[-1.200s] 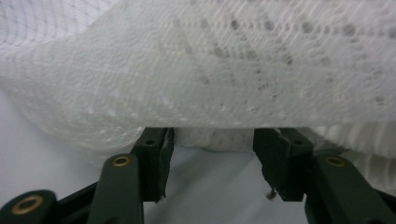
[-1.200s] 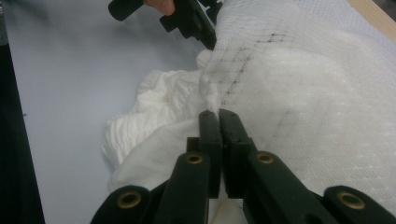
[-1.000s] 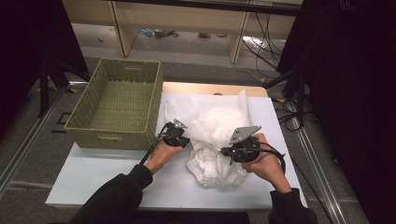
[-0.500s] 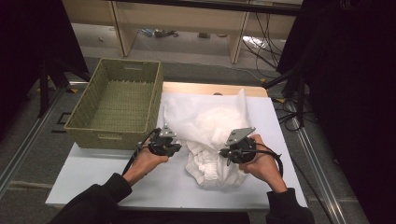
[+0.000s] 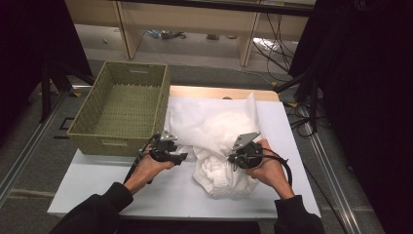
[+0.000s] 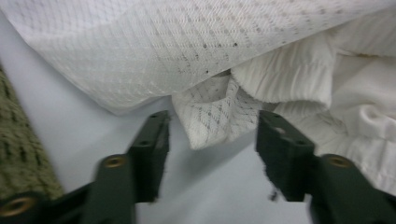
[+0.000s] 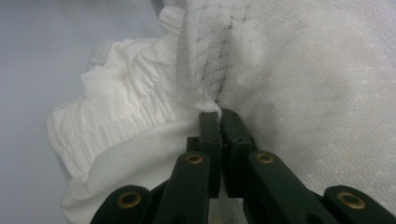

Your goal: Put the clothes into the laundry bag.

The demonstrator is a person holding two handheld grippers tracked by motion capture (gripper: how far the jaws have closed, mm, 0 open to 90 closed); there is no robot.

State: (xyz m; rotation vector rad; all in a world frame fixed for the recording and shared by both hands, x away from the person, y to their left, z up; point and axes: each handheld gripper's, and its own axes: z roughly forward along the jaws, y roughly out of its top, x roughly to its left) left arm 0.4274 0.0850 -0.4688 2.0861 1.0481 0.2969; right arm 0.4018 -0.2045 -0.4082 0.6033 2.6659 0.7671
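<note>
A crumpled white garment (image 5: 219, 131) of mesh and gathered fabric lies on the white table (image 5: 160, 195). My left gripper (image 5: 183, 157) sits at the garment's left edge. Its jaws have just been opening and now stand apart. In the left gripper view, a loose mesh corner (image 6: 210, 116) lies between the left gripper (image 6: 212, 122) jaws, untouched by either pad. My right gripper (image 5: 233, 159) is at the garment's right front. In the right gripper view, the right gripper (image 7: 219, 113) is shut on a pinched fold of mesh (image 7: 205, 60) above the ruched white part (image 7: 121, 116).
A green woven basket (image 5: 114, 144) stands on the table's left side, just behind my left hand, and its wall (image 6: 18, 149) shows at the left of the left gripper view. Shelving and cables lie beyond the table's far edge. Bare tabletop stretches along the front.
My left gripper has drawn the garment's edge left and toward the person, then opened and let the mesh go. The right gripper has stayed put, still clamped on the cloth.
</note>
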